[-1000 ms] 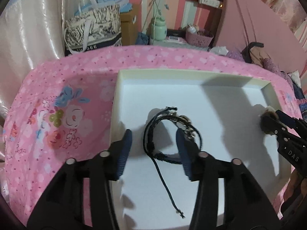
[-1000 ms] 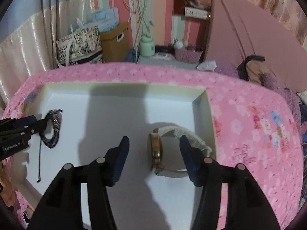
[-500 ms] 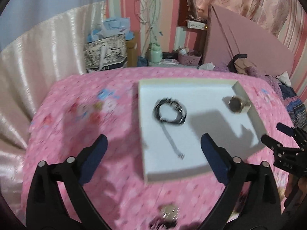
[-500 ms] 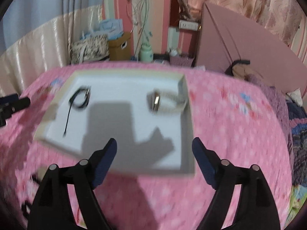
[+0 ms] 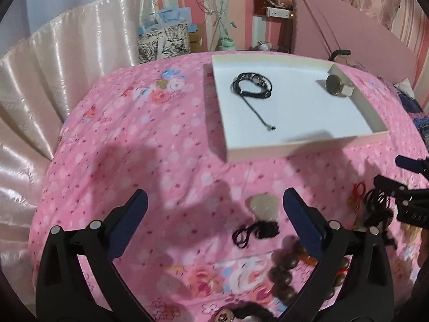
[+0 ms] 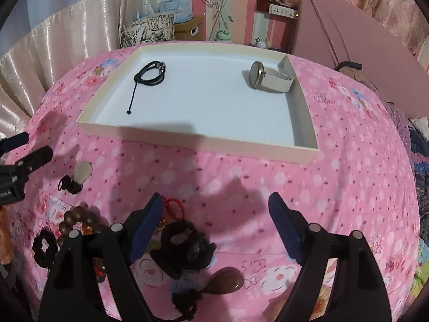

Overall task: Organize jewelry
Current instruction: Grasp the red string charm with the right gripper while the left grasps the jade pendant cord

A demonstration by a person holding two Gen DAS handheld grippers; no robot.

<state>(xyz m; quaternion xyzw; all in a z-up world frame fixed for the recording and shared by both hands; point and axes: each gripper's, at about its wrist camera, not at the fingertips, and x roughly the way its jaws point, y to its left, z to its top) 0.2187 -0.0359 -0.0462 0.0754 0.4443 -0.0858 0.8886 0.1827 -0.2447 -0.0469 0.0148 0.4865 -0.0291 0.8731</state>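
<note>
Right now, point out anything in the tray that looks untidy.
The black cord bracelet in the white tray has a loose tail trailing toward the near rim. The watch rests on its side by the right wall.

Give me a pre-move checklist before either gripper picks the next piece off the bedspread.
1. Left gripper jaws open, holding nothing: ok.
2. Right gripper jaws open, holding nothing: ok.
3. Tray has bare floor for more pieces: ok.
4. Black bracelet and watch lie apart inside the tray: ok.
5. Bead bracelet lies free of its neighbours: not ok, it touches other pieces.
6. Brown pendant cord untangled: cannot tell.
</note>
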